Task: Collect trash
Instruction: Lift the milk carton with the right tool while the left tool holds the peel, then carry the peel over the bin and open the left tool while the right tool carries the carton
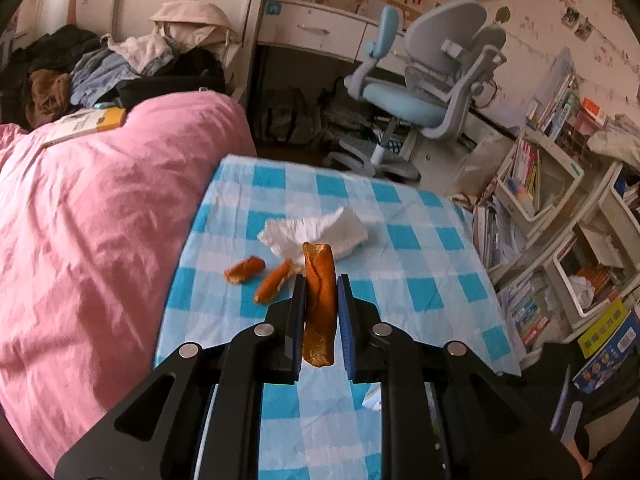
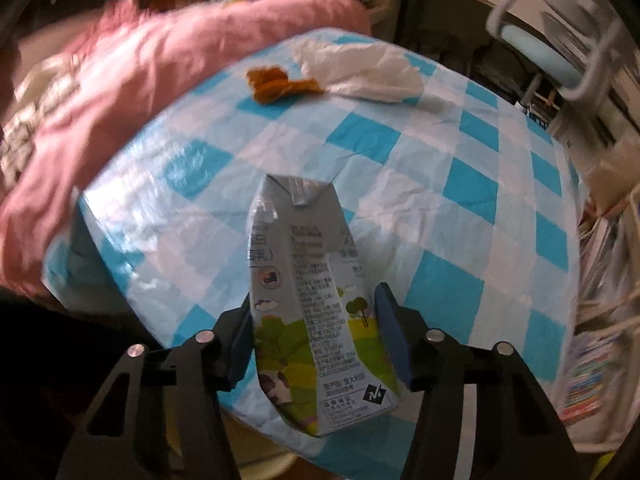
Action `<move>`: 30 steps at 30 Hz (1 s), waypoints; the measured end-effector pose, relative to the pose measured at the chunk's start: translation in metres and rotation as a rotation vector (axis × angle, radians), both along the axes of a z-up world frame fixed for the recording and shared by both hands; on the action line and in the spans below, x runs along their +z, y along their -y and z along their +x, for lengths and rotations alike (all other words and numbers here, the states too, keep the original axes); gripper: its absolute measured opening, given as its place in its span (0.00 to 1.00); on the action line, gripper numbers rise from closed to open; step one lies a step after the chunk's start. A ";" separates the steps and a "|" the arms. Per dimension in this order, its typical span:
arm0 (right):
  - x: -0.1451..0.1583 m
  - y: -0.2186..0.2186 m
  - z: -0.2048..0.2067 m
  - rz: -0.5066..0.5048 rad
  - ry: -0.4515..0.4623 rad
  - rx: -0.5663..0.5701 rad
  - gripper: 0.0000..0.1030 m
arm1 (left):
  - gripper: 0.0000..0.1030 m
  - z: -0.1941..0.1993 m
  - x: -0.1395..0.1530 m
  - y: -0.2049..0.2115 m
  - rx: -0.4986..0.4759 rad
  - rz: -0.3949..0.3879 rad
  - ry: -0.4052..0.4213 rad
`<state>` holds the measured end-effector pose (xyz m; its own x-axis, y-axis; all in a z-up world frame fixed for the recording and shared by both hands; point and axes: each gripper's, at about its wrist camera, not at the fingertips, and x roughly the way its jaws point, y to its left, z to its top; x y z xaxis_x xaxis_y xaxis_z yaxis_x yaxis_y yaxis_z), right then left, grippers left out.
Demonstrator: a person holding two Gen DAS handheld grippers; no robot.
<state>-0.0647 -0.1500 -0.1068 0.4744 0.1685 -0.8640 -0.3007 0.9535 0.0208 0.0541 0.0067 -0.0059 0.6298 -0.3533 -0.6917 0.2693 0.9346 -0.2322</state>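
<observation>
The left gripper (image 1: pixel 320 292) is clamped narrow on a long strip of peel (image 1: pixel 319 304), which hangs upright between the pads above the checked bench (image 1: pixel 420 280). The right gripper (image 2: pixel 314 308) stands at a middling width around a crumpled carton (image 2: pixel 308 304): the left pad seems to touch the carton's side, while a gap shows at the right pad, so it is not clear that the grip is firm. The right view is blurred.

On the bench, in the left view, two short peels lie at about 10 o'clock from the held strip: one (image 1: pixel 245 270) further left, one (image 1: pixel 274 283) nearer the gripper. A white tissue (image 1: pixel 316 232) lies at 12 o'clock, just behind them and touching the nearer peel's end. The right view shows the same tissue (image 2: pixel 360 66) and peels (image 2: pixel 276 82) at the bench's far edge.

No bin shows in either view. As I judge it, two pieces are in hand but not yet dropped anywhere, and three remain: both short peels and the tissue. The task looks under halfway.
</observation>
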 end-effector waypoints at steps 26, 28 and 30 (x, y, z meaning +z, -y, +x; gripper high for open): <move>0.011 0.034 0.001 0.183 0.136 -0.015 0.22 | 0.14 -0.052 -0.028 0.031 -0.073 0.118 0.016; 0.015 0.039 -0.001 0.249 0.136 -0.025 0.22 | 0.15 -0.057 -0.023 0.030 -0.079 0.110 0.029; 0.020 0.045 -0.004 0.335 0.137 -0.035 0.22 | 0.14 -0.063 -0.020 0.029 -0.083 0.103 0.040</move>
<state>-0.0688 -0.1955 -0.0872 0.5924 0.4129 -0.6918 -0.2899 0.9104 0.2952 -0.0086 -0.0218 -0.0257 0.6291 -0.3338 -0.7020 0.3540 0.9271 -0.1237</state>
